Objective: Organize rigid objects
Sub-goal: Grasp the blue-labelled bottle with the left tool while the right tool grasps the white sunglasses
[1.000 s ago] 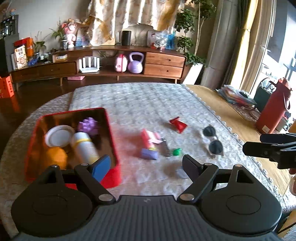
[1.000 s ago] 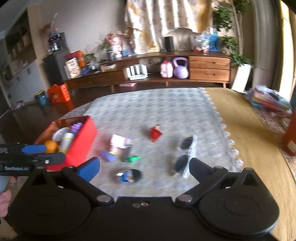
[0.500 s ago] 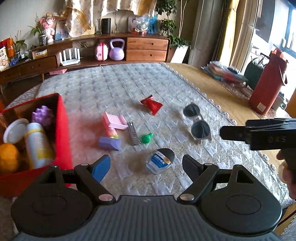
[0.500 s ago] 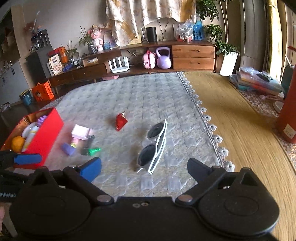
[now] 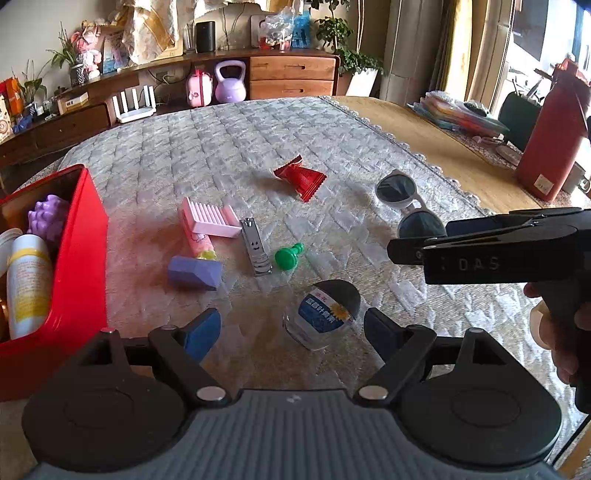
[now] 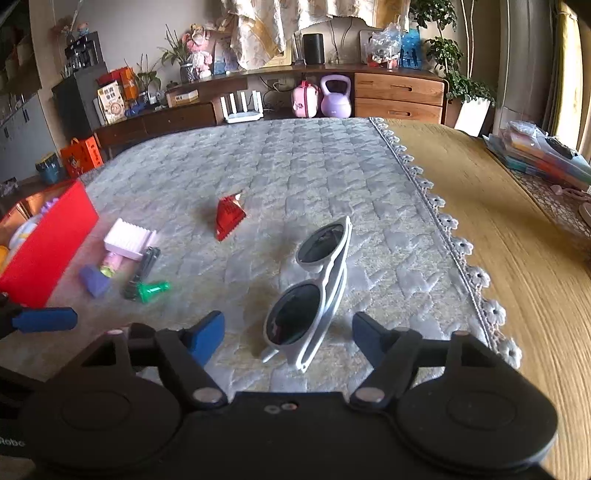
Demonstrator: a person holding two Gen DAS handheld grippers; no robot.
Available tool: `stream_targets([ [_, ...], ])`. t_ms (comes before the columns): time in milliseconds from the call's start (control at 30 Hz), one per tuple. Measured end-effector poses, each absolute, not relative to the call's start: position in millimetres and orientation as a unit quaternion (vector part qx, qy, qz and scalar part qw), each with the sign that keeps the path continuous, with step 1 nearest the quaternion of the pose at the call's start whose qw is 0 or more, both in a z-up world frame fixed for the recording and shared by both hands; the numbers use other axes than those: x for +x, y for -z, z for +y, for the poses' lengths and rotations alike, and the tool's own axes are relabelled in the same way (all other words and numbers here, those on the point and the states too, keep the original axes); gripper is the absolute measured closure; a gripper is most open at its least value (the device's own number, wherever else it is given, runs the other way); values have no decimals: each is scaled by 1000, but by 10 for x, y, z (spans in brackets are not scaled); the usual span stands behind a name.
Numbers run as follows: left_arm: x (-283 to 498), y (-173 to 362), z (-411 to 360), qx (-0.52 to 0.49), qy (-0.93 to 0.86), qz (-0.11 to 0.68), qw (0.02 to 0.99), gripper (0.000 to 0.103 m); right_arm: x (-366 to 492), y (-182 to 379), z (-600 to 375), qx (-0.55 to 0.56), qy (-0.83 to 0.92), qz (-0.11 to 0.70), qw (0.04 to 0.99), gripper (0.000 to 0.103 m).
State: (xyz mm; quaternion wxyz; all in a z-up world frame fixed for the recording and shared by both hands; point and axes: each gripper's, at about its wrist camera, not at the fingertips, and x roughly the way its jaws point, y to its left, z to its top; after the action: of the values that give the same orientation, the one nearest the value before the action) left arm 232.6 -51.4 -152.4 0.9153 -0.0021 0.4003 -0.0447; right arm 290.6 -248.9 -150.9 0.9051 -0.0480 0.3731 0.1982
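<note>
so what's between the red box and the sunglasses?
Left wrist view: between the red box and sunglasses lie a pink comb, purple block, nail clipper and green chess pawn.

Long wooden sideboard (image 6: 280, 110) along pale far wall, drawers (image 6: 399, 98) at right end, patterned curtain (image 6: 291, 26) above. Potted plant (image 6: 458, 77) in corner. Dark cabinet (image 6: 77, 99) left. Warm daylight from right side windows.

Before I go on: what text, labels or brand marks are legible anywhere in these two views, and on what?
"DAS": raised letters on the side of the black right gripper.
"Robo", cut off by the frame edge: white print on the right gripper's body.
Blue label on the small clear black-capped bottle: characters too small to read.
White spray can in the red tin box: print unreadable.
</note>
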Motion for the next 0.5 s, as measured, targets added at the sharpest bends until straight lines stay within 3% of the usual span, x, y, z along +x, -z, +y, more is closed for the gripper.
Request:
stream_targets([
  [267,2372,1608,-571,16,45,394,918,19,2895,1554,-2400,-78,-196,348,913,44],
  [367,2377,1609,-592,21,46,389,920,25,2891,1557,-2400,-77,-194,342,916,49],
  [500,2379,1587,-634,28,53,386,920,41,2878,1562,-2410,-81,-193,335,919,58],
])
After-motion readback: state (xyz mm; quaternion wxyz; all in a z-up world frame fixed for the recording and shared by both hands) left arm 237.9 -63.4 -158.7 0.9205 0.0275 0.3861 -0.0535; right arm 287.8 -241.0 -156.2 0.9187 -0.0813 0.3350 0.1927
